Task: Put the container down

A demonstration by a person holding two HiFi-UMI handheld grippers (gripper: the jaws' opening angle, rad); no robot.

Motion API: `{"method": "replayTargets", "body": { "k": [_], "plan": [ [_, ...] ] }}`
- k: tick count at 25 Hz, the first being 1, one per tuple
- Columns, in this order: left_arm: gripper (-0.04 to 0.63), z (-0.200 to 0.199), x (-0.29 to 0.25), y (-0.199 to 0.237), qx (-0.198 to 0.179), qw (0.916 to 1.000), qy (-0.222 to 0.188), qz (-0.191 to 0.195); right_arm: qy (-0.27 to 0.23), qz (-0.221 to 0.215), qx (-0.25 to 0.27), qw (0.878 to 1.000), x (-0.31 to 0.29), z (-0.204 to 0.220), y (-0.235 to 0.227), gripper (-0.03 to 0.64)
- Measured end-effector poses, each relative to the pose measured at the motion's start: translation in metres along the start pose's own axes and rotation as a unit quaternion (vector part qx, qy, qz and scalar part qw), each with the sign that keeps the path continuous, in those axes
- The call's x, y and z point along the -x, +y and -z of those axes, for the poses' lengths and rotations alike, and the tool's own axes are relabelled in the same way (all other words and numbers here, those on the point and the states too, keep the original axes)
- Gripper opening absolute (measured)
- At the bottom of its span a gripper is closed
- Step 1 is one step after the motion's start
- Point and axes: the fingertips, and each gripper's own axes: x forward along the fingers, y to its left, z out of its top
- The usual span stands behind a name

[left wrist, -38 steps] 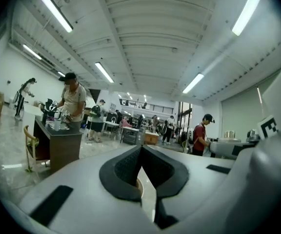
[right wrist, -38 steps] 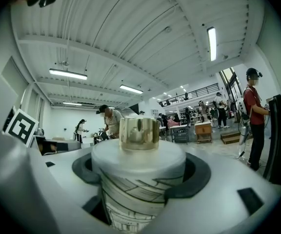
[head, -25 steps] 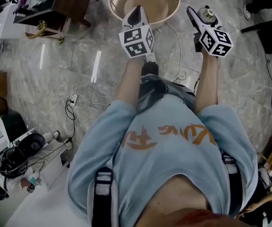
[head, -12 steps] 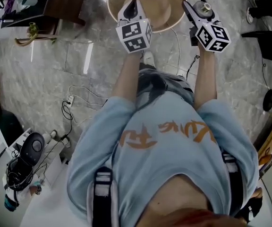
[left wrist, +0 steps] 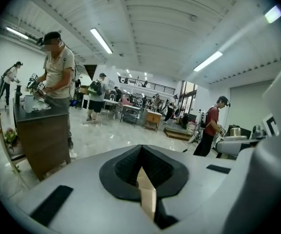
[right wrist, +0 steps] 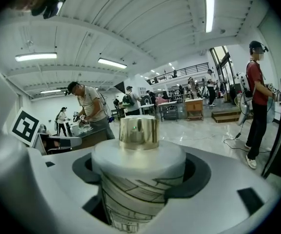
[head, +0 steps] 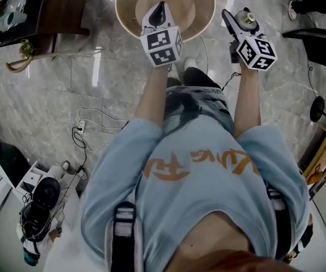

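Note:
The container [right wrist: 138,191] is a white cylinder with black line drawings and a gold cap [right wrist: 139,132]. My right gripper [right wrist: 140,173] is shut on its body and holds it upright. In the head view the right gripper [head: 243,20] carries the container [head: 247,19] in the air just right of a round wooden table [head: 204,15]. My left gripper [head: 161,13] hovers over that table's near side. In the left gripper view the left gripper [left wrist: 141,167] has its black pads [left wrist: 123,167] pressed together, with a thin beige sliver below them that I cannot identify.
A dark wooden table [head: 61,7] stands at the far left. Cables and a power strip [head: 86,123] lie on the marble floor. Bags and gear [head: 38,205] sit lower left, a black stand [head: 320,107] at right. A person at a counter [left wrist: 57,77] and a person in red [right wrist: 256,89] stand around.
The person has stepped towards the round table, which now shows more fully and lower in the head view. Both grippers stay raised and shut, the container still held.

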Motion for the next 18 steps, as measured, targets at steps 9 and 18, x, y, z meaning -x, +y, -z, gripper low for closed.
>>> {"method": "replayTargets", "body": {
  "k": [9, 18],
  "plan": [
    [0.023, 0.055, -0.062, 0.001, 0.024, 0.9984, 0.051, -0.004, 0.069, -0.047, 0.020, 0.996, -0.062, 0.053, -0.004, 0.359],
    [0.023, 0.117, -0.088, -0.015, 0.045, 0.9935, 0.103, 0.013, 0.136, -0.074, -0.027, 0.988, -0.084, 0.135, -0.006, 0.359]
  ]
}}
